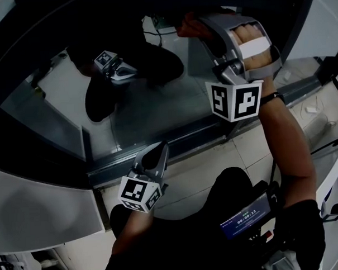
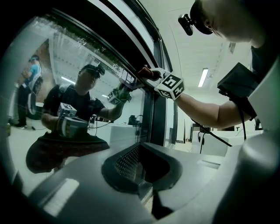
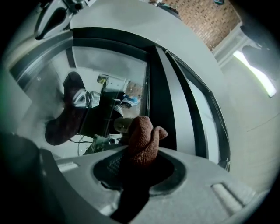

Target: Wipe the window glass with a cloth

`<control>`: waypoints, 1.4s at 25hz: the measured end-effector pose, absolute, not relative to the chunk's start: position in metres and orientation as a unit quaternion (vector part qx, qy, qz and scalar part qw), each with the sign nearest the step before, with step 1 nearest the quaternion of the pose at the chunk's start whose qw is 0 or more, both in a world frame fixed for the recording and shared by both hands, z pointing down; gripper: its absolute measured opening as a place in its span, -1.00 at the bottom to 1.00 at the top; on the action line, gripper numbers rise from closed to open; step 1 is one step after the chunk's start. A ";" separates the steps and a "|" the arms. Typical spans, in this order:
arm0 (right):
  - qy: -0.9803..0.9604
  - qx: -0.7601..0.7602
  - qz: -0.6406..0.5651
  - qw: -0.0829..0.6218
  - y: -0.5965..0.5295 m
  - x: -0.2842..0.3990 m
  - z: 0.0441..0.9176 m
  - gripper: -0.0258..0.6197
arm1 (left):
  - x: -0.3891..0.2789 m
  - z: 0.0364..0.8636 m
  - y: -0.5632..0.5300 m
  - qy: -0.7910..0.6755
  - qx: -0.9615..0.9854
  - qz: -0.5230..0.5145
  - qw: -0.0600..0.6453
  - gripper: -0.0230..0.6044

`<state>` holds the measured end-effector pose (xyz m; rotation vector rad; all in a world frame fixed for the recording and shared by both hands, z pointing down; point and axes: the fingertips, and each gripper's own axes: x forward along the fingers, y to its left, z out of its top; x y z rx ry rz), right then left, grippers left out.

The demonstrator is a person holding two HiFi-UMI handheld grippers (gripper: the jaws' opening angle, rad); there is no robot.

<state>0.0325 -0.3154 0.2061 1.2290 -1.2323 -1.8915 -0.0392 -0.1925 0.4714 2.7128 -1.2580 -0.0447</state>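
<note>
The window glass point(image 1: 156, 104) reflects the person and both grippers. My right gripper point(image 1: 200, 24) is raised at the upper right, shut on a reddish-brown cloth point(image 1: 189, 29) held up against the glass near the dark vertical frame bar. In the right gripper view the cloth point(image 3: 142, 142) bulges out from between the jaws, with the glass point(image 3: 109, 70) just beyond it. My left gripper point(image 1: 157, 154) hangs low near the bottom rail point(image 1: 186, 139), apart from the glass, jaws together and nothing in them. From the left gripper view point(image 2: 140, 168) the right hand and cloth point(image 2: 146, 72) show high on the pane.
A dark vertical frame post point(image 2: 155, 113) divides the panes. Pale floor tiles point(image 1: 215, 169) lie below the rail. A grey curved panel point(image 1: 38, 204) is at the lower left, white equipment point(image 1: 336, 191) at the right edge, and a small screen device point(image 1: 245, 220) at the person's waist.
</note>
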 end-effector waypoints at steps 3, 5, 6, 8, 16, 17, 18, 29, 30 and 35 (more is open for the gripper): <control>-0.446 0.467 -0.709 0.283 -0.325 0.032 0.197 -0.68 | -0.038 0.471 -0.192 -0.419 0.905 -0.017 0.074 -0.87; -0.445 0.468 -0.707 0.287 -0.332 0.032 0.197 -0.68 | -0.036 0.473 -0.190 -0.416 0.906 -0.017 0.074 -0.87; -0.446 0.468 -0.707 0.287 -0.335 0.031 0.197 -0.68 | -0.035 0.473 -0.189 -0.415 0.907 -0.016 0.075 -0.87; -0.450 0.468 -0.706 0.283 -0.338 0.030 0.200 -0.68 | -0.034 0.472 -0.189 -0.414 0.907 -0.015 0.076 -0.87; -0.476 0.464 -0.699 0.264 -0.339 0.030 0.224 -0.69 | -0.037 0.477 -0.195 -0.414 0.907 -0.018 0.074 -0.87; -0.479 0.461 -0.698 0.266 -0.339 0.029 0.229 -0.69 | -0.038 0.478 -0.195 -0.413 0.907 -0.018 0.075 -0.87; -0.482 0.458 -0.697 0.268 -0.338 0.027 0.235 -0.69 | -0.038 0.479 -0.195 -0.412 0.908 -0.017 0.076 -0.87; -0.512 0.423 -0.688 0.292 -0.333 0.019 0.303 -0.69 | -0.035 0.480 -0.194 -0.407 0.909 -0.020 0.083 -0.87; -0.515 0.424 -0.686 0.292 -0.334 0.019 0.307 -0.69 | -0.036 0.480 -0.196 -0.409 0.909 -0.019 0.083 -0.87; -0.526 0.421 -0.679 0.290 -0.333 0.022 0.332 -0.69 | -0.036 0.480 -0.197 -0.414 0.906 -0.012 0.088 -0.87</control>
